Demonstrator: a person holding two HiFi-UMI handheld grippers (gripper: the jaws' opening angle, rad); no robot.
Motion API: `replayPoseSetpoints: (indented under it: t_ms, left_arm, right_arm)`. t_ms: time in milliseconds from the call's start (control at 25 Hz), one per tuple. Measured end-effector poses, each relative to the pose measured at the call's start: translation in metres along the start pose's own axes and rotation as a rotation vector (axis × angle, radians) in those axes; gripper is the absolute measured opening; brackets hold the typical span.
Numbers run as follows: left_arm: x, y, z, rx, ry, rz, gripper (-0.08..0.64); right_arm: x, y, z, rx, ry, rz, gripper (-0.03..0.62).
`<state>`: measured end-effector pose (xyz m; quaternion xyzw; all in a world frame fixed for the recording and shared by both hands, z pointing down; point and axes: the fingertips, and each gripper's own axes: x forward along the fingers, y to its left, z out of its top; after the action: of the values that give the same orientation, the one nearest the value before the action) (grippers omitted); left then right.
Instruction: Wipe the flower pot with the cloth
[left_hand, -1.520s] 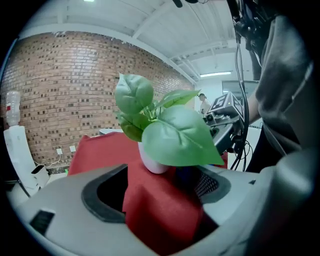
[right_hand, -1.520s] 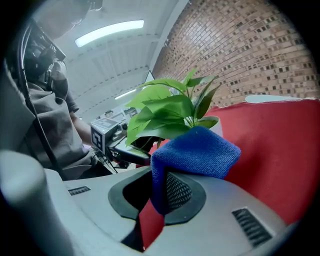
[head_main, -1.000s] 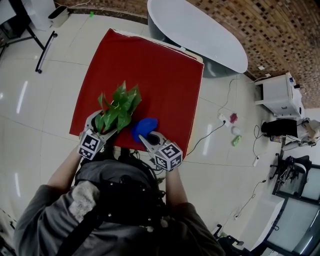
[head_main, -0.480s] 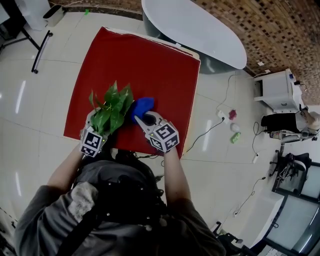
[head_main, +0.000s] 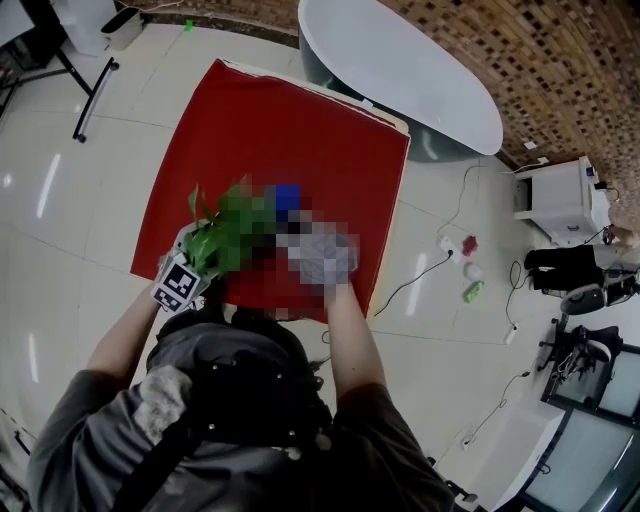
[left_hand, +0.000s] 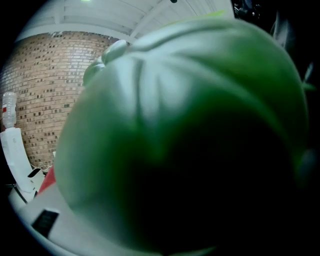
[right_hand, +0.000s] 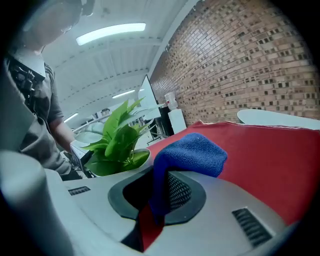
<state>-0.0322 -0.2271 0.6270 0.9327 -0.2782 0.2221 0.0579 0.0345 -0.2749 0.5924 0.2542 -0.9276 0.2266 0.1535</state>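
The flower pot (right_hand: 131, 161), pale and holding a green leafy plant (right_hand: 117, 132), stood on a red-covered desk (head_main: 290, 120), close to its near edge. Just to the pot's right, the right tongs (right_hand: 156, 202) were clamped on a blue cloth (right_hand: 192, 152), which bunched up above the jaws. The left tongs (head_main: 182, 278) sat at the plant's near side, under its leaves. One blurred green leaf (left_hand: 190, 115) filled the left gripper view, so whether those tongs were apart or together could not be told. A white oval table (head_main: 400, 70) stood beyond the desk, beside a brick wall (head_main: 560, 60).
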Motion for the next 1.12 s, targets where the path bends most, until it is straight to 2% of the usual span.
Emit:
replayPoseSetpoints:
  t_ms: [160,320,960,1120]
  left_arm:
    - [0.001,0.002,0.0,0.009,0.004,-0.027,0.4]
    - [0.002,-0.001,0.0,0.006,0.003,-0.041,0.4]
    - [0.013,-0.014,0.004,0.021,-0.02,-0.148,0.402]
    - [0.017,-0.018,0.008,0.04,-0.012,-0.168,0.403]
  right_arm:
    - [0.011,0.005,-0.004,0.003,0.023,0.044,0.066]
    - [0.005,0.011,-0.001,0.071,-0.01,0.049,0.066]
    - [-0.029,0.063,-0.045,0.151,-0.027,0.03,0.066]
    - [-0.032,0.068,-0.054,0.172,-0.027,-0.001,0.066]
